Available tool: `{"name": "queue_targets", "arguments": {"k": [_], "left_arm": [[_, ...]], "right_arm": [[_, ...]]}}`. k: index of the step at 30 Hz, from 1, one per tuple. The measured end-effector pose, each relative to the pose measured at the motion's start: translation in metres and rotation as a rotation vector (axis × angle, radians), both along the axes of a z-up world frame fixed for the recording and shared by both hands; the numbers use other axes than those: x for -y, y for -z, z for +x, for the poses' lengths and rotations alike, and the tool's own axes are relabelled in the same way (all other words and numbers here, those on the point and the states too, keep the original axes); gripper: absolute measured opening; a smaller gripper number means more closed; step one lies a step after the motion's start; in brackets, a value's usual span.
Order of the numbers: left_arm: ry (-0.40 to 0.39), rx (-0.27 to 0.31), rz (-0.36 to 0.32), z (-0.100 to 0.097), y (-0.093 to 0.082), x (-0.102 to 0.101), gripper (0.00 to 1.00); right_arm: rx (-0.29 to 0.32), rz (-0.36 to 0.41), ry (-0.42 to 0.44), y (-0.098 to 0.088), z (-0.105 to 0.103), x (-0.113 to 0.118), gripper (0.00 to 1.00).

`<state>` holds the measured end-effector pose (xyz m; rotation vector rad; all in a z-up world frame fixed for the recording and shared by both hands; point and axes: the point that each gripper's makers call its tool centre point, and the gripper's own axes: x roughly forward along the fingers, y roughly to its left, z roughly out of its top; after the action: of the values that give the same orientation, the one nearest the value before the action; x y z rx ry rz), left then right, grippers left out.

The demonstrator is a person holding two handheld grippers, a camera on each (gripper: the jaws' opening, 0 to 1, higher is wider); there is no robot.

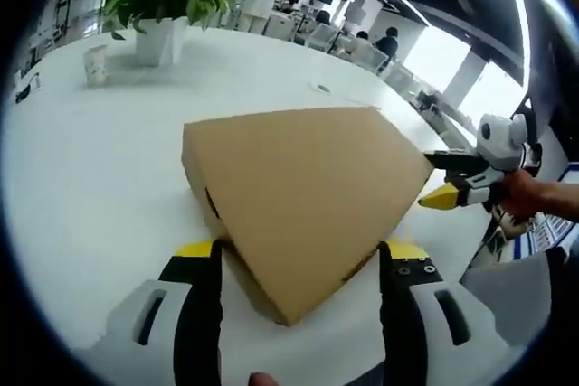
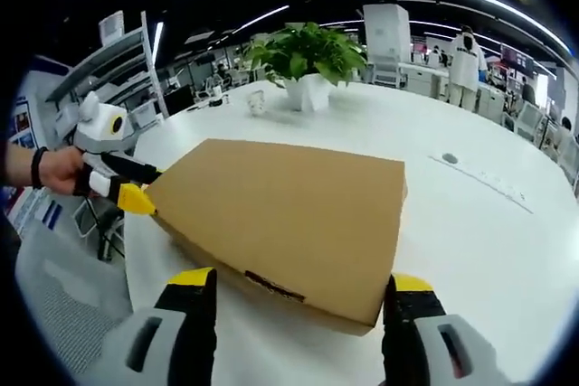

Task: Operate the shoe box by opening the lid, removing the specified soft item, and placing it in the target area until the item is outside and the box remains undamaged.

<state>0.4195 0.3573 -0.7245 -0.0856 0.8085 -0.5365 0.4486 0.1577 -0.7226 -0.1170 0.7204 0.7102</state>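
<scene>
- Office space surrounds a large white table [image 1: 81, 178], with ceiling strip lights and seated and standing people far behind.
- On the table lies a closed brown cardboard shoe box [image 1: 303, 196], its lid down and flat.
- A potted plant [image 1: 163, 2] in a white pot stands well beyond the box, with a paper cup [image 1: 95, 63] near it.
- In the left gripper view, the left gripper [image 1: 303, 264] has its yellow-tipped jaws spread wide, one on each side of the box's near corner; the box sits between them without visible contact.
- In the right gripper view, the right gripper [image 2: 303, 291] is likewise spread apart, its jaws flanking the near long edge of the box, gripping nothing.
- Each gripper appears in the other's view at a far corner of the box, held by a hand [image 2: 59, 169]; its yellow tip is at the box edge, though whether it touches cannot be told.
</scene>
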Motion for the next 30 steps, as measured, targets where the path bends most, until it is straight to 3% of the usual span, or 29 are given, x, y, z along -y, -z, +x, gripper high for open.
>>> {"name": "queue_targets", "arguments": {"k": [2, 5, 30], "left_arm": [[0.034, 0.014, 0.051, -0.003, 0.002, 0.001, 0.67], [-0.005, 0.004, 0.028, -0.002, 0.002, -0.003, 0.64], [-0.107, 0.022, 0.030, -0.027, 0.000, -0.027, 0.60]], "right_arm": [[-0.004, 0.014, 0.029, -0.001, 0.002, 0.001, 0.70], [0.003, -0.004, 0.010, 0.000, 0.002, 0.000, 0.70], [0.003, -0.030, -0.115, 0.001, 0.003, -0.028, 0.67]]}}
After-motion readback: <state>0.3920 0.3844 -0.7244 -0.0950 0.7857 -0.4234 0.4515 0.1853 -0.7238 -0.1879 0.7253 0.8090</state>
